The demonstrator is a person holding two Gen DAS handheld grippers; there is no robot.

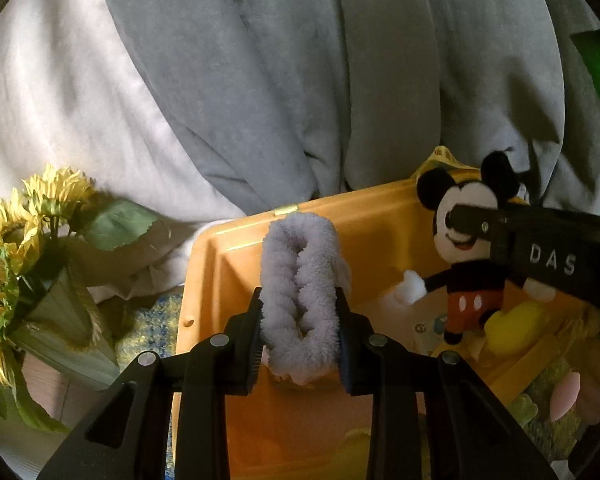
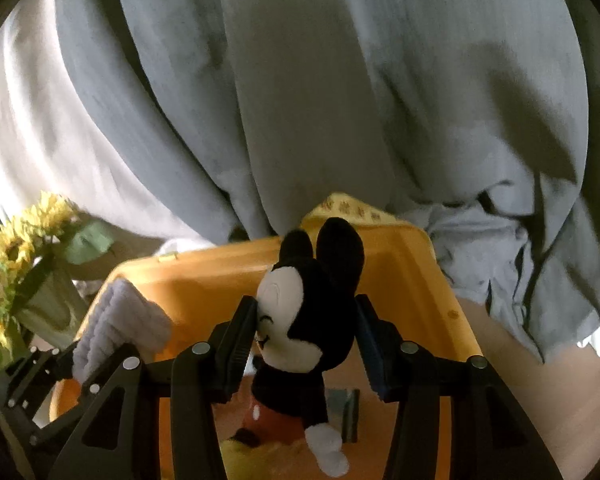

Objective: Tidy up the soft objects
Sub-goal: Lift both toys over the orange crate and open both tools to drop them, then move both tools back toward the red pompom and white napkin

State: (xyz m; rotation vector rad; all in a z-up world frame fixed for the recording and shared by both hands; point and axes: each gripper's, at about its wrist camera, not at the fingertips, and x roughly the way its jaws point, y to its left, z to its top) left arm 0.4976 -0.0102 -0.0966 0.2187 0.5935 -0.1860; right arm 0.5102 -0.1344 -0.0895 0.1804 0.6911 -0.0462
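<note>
A grey fluffy looped cloth (image 1: 296, 264) stands upright between the pads of my left gripper (image 1: 300, 332), which is shut on it over the left part of an orange plastic bin (image 1: 236, 264). My right gripper (image 2: 306, 340) is shut on the head of a black, white and red mouse plush (image 2: 300, 320), whose body hangs down inside the bin (image 2: 412, 280). In the left wrist view the plush (image 1: 474, 276) hangs at the right, one right finger (image 1: 472, 220) across its face. The right wrist view shows the grey cloth (image 2: 124, 320) at the left.
Soft toys lie in the bin's bottom: a yellow one (image 1: 516, 324) and a pink and green one (image 1: 564, 396). Sunflowers in a pale vase (image 1: 20, 240) stand left of the bin. Grey curtains (image 1: 300, 80) hang behind it. Wooden floor (image 2: 540, 380) shows at the right.
</note>
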